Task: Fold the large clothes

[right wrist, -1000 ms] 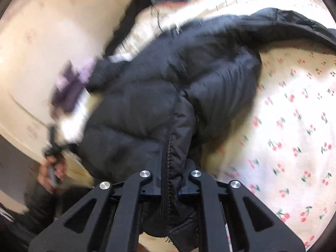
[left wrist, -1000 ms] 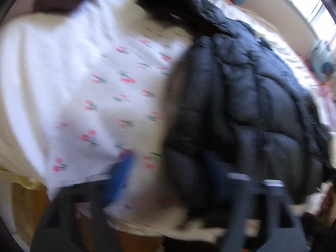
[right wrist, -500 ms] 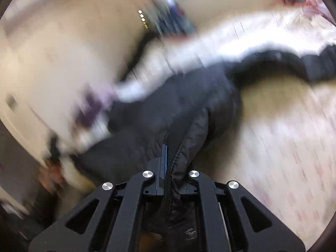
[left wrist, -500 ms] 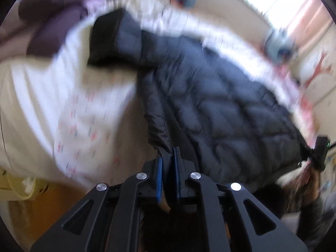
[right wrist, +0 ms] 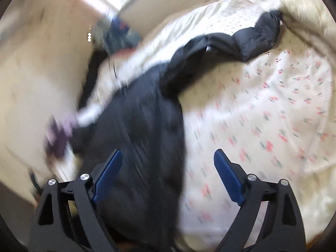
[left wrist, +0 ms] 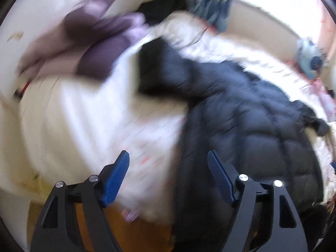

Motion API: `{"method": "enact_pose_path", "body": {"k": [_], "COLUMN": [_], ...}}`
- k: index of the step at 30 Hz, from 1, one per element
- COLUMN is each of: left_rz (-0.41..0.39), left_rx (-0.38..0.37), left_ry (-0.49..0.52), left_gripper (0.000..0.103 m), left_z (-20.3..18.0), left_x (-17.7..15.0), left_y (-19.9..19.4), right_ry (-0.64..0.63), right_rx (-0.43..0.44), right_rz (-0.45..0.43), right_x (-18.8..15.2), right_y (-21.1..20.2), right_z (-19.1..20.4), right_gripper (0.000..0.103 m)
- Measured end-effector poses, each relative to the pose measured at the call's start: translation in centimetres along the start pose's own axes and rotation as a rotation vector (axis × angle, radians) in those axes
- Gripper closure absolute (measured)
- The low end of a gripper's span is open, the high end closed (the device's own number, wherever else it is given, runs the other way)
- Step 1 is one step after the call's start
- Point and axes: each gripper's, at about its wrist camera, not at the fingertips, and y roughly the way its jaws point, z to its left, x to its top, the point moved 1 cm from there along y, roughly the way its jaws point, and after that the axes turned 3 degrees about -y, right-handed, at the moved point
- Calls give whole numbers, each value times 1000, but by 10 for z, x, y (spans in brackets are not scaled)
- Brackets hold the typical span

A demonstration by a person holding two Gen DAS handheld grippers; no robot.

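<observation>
A black quilted puffer jacket [left wrist: 247, 126] lies spread on a bed with a white cherry-print sheet [left wrist: 109, 113]. One sleeve [left wrist: 163, 71] stretches toward the bed's far side. My left gripper [left wrist: 168, 161] is open and empty above the jacket's near edge. In the right wrist view the jacket [right wrist: 142, 130] runs from the near edge to a sleeve [right wrist: 258, 35] at the far right. My right gripper [right wrist: 168, 159] is open and empty above the jacket's hem. Both views are blurred.
Purple and lilac clothes [left wrist: 96, 48] are heaped at the bed's far left. Blue-grey items [left wrist: 212, 6] sit by the wall and another [left wrist: 310, 58] at the far right. Orange floor [left wrist: 130, 231] shows below the bed's edge. The cherry sheet [right wrist: 273, 115] is bare to the right.
Both grippers were shut on the jacket's edge half a second ago. Both have opened and let it go, and the jacket now lies on the bed.
</observation>
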Motion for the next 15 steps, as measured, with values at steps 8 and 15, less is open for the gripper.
{"method": "enact_pose_path", "body": {"k": [8,15], "left_rz": [-100,-103], "left_rx": [-130,-238], "left_ry": [11,-102], "left_gripper": [18,18], "left_z": [-129,-194], "left_x": [48,62], "left_y": [68,125], "right_ry": [377,321], "right_rx": [-32,-353], "right_rz": [-235,-378], "right_x": [86,190], "right_y": [45,50], "right_z": [-121,-190], "right_gripper": [18,18]}}
